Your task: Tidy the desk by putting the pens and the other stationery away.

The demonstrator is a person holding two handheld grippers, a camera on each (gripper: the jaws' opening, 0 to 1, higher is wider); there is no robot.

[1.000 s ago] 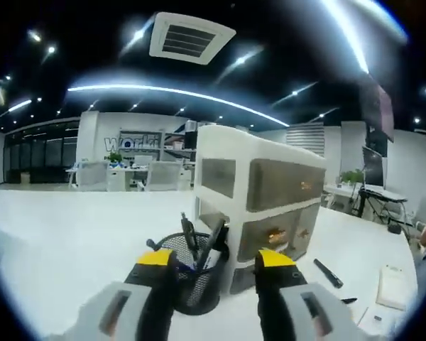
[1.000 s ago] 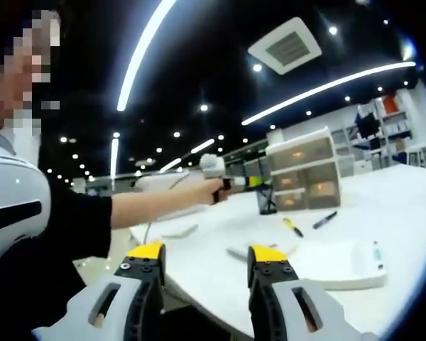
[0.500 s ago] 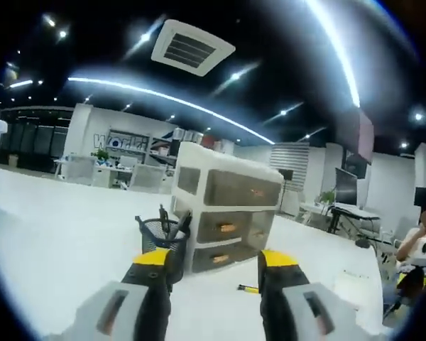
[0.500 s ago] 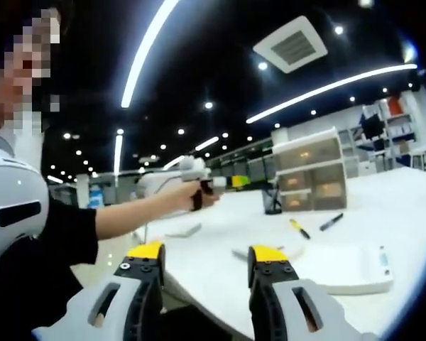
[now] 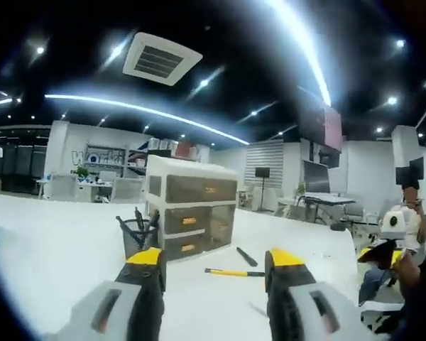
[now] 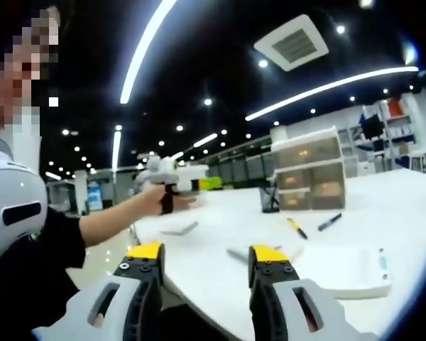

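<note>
Your left gripper [image 5: 214, 266] is hovering over the white bench [image 5: 50, 249] with its fingers spread and nothing between them. Far left of it in the left gripper view, the mesh pen cup [image 5: 136, 240] is standing just beside the three-drawer organiser [image 5: 190, 215], already holding a few pens. Moving right, a yellow pen [image 5: 233, 272] is lying flat on the bench in front of the drawers, and a black marker [image 5: 246, 256] is lying a little farther back, apart from it.

Here is your risk: both pens are lying low and flat, so if you are coming down at a steep angle, I judge the fingers are likely to skate over the barrel and roll it away. The cup is light mesh too, so clipping its rim could tip it and spill what is inside.

In the right gripper view, your right gripper [image 6: 204, 256] is hanging off the near edge of the bench, fingers also spread and empty. On the near right a white pad [image 6: 344, 266] is lying flat, and something flat and pale just beside it is too blurred to name. Reaching across it for the yellow pen [image 6: 295, 227] or black marker [image 6: 329, 222], you could drag the pad off the edge.
</note>
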